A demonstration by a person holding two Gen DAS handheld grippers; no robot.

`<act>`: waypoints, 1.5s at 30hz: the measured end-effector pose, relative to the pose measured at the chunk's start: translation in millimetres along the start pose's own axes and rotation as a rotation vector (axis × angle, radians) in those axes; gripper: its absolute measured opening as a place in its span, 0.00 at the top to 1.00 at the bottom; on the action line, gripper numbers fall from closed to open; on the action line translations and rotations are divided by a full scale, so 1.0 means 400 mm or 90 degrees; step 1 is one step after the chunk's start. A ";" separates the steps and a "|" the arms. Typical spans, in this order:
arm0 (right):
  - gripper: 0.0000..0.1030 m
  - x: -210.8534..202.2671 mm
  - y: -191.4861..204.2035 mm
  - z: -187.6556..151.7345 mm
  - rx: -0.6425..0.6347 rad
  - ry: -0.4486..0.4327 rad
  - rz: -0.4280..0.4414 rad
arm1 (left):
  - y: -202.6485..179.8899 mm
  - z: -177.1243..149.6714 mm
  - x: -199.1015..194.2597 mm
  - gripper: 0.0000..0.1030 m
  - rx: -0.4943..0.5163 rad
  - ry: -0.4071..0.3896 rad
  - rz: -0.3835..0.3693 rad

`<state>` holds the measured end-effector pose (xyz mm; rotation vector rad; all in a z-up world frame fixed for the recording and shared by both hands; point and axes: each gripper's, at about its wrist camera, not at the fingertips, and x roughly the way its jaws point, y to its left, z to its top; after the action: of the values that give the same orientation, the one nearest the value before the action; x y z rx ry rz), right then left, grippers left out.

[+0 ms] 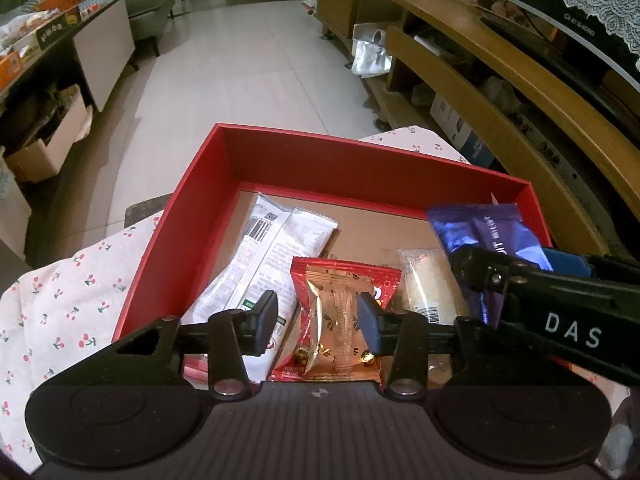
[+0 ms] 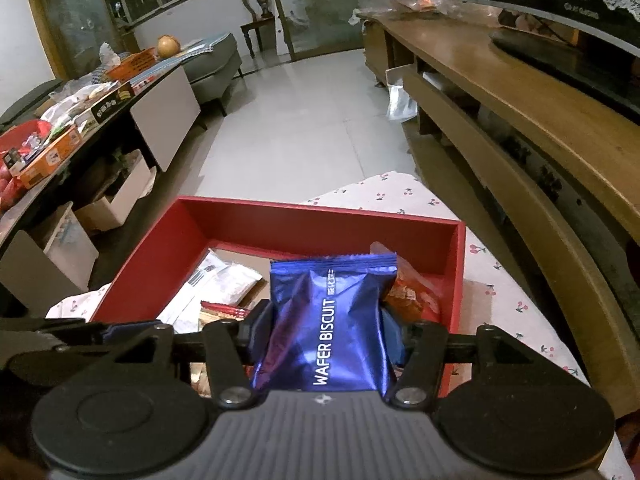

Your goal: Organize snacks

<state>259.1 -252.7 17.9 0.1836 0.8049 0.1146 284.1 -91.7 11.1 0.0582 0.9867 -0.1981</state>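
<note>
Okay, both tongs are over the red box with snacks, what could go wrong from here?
The right tongs pinch the shiny blue wafer biscuit packet by its puffy sides; it may slip or land on the orange-red packet. The open left tongs straddle the small gold wrapped snack, and closing might also catch the red packet beneath. The two tongs sit close and could collide.

Glossy foil wafer packet (image 2: 332, 320); matt card box (image 2: 140, 264)

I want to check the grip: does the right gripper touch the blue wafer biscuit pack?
Touching. The right wrist view shows the right gripper with both pads pressed against the sides of the blue wafer biscuit pack, above the red box.
</note>
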 end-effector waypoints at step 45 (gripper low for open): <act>0.37 -0.239 -0.033 -0.175 0.003 0.001 -0.006 | -0.017 -0.221 -0.173 0.30 0.018 0.019 -0.039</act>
<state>142.9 -273.8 35.0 0.1848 0.8083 0.1038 173.0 -76.6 20.4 0.0566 1.0167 -0.2678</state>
